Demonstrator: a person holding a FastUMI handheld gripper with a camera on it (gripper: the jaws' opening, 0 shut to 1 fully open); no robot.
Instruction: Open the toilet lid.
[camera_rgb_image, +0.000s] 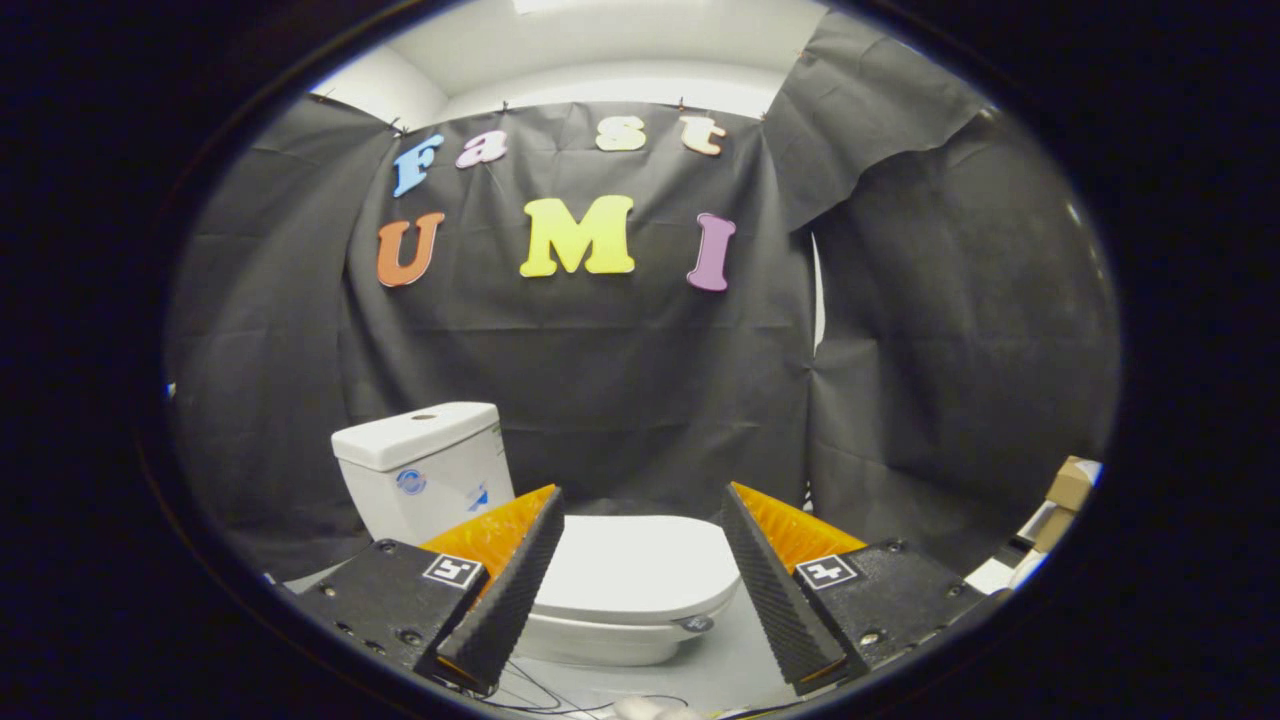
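Two claw fingers (520, 570) astride shut lid (640, 565)

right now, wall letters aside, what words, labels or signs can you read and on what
No readable text.
Round blue sticker on the white ceramic toilet tank: too blurred to read.
Smaller blue sticker beside it: too blurred.
Black-and-white square markers on the two finger mounts of the open tool: patterns, not words.
Small dark badge below the closed white toilet lid, which lies beyond the fingers: too small.
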